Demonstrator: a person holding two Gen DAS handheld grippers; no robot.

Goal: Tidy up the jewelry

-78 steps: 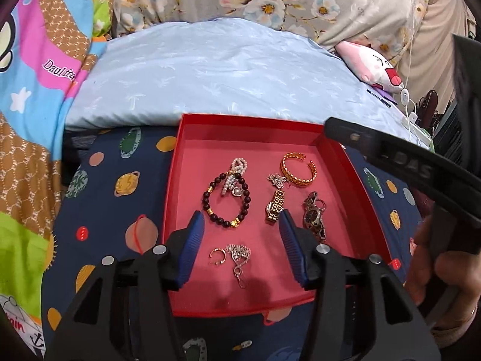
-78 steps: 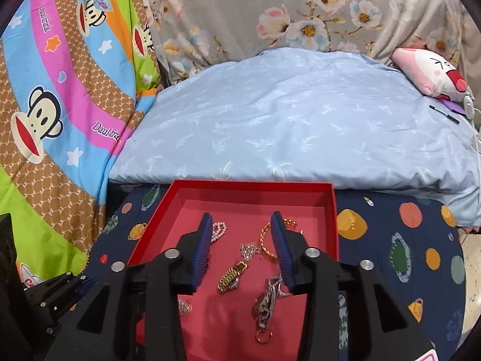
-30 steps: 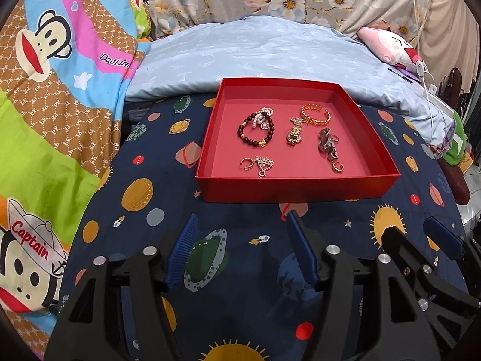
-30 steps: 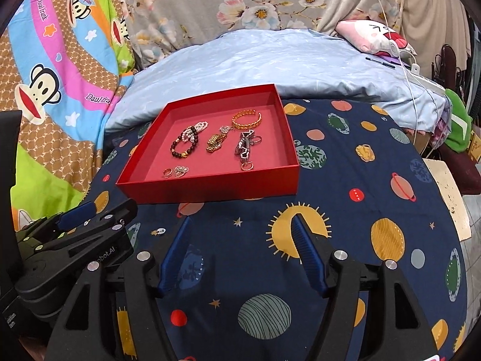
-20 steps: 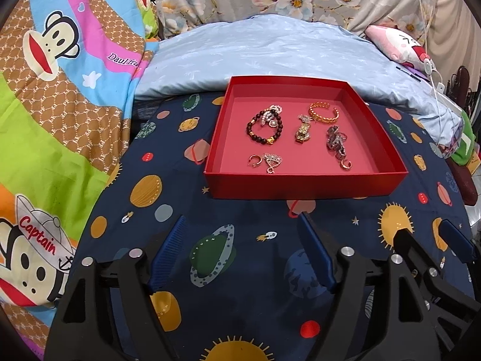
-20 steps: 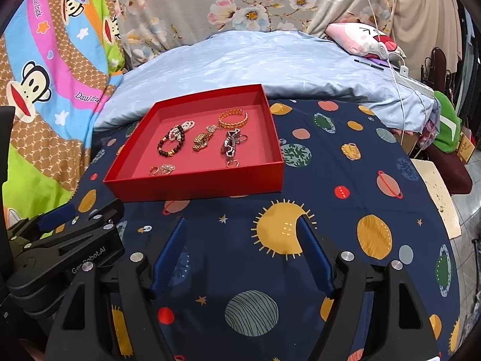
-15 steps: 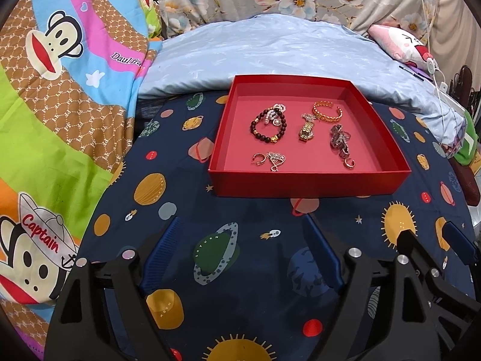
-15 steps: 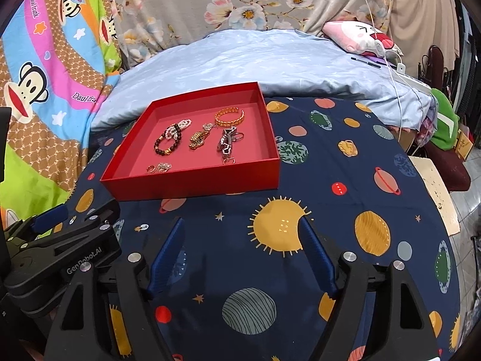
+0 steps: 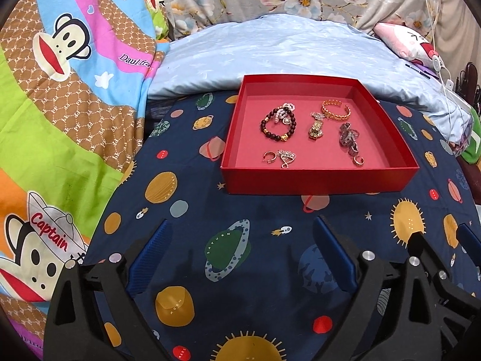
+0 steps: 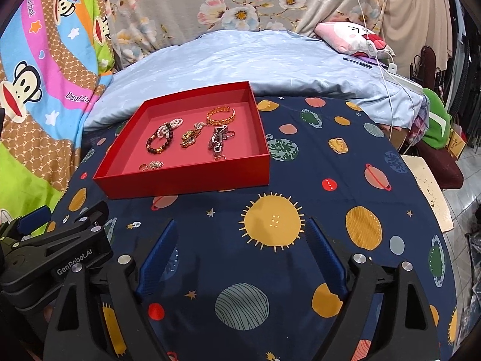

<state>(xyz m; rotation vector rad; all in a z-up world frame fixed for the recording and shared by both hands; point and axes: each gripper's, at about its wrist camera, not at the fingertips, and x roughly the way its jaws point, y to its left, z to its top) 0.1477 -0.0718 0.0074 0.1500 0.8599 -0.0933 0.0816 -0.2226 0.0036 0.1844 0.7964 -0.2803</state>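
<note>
A red tray (image 9: 315,180) (image 10: 180,180) rests on the planet-print sheet, well ahead of both grippers. Inside lie a dark bead bracelet (image 9: 278,126) (image 10: 158,143), a gold cuff (image 9: 336,110) (image 10: 221,115), a gold watch (image 9: 316,128) (image 10: 189,138), a silver watch (image 9: 348,138) (image 10: 218,140), a small hoop (image 9: 269,156) and a silver pendant (image 9: 286,158). My left gripper (image 9: 242,234) hangs over bare sheet, its jaws opening with nothing between them. My right gripper (image 10: 240,231) likewise hovers over the sheet, jaws opening and empty. The left gripper's body (image 10: 54,255) shows at the right wrist view's lower left.
A pale blue pillow (image 9: 285,51) lies behind the tray, a cartoon blanket (image 9: 60,90) to the left. A pink plush (image 10: 351,39) and white cable (image 10: 387,69) sit at back right. The bed edge (image 10: 430,198) drops off at right.
Both grippers pulled back from over the tray to the near sheet, then widened their jaws. The jewelry stayed in the tray.
</note>
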